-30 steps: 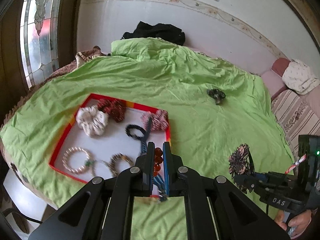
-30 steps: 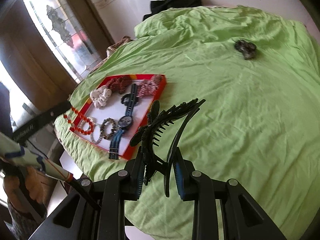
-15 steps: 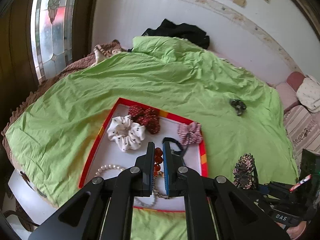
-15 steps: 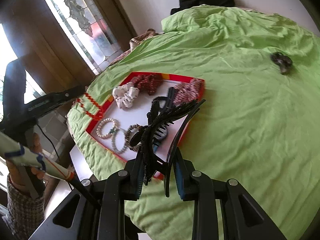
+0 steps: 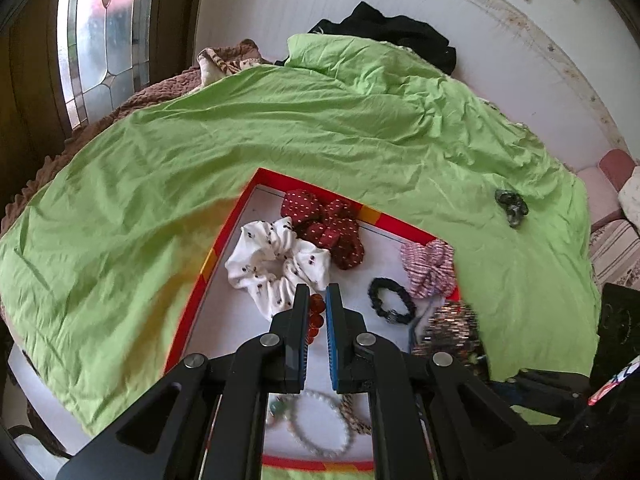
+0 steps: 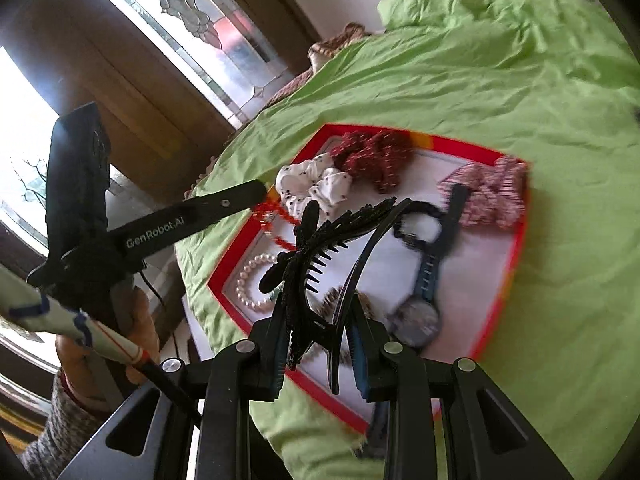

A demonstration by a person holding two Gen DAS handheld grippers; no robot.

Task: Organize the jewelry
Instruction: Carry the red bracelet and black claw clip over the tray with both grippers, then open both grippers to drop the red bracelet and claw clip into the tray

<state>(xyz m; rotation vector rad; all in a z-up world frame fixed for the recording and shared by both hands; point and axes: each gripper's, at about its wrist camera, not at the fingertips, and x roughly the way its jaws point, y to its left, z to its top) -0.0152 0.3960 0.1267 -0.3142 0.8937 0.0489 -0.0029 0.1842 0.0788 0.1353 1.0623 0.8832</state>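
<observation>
A red-rimmed tray (image 5: 224, 240) is seen lying on the green bedspread (image 5: 360, 128), with scrunchies, a pearl bracelet (image 6: 250, 284) and a watch (image 6: 424, 296) lying in it. The left gripper (image 5: 317, 312) is held nearly closed on a strand of orange beads (image 5: 316, 314) above the tray. The right gripper (image 6: 316, 344) is held partly open, clamped on a black claw hair clip (image 6: 320, 248) above the tray's near edge.

A rumpled green bedsheet (image 5: 360, 128) (black clothing (image 5: 384, 32) behind) beside a stained-glass window (image 5: 96, 40).
</observation>
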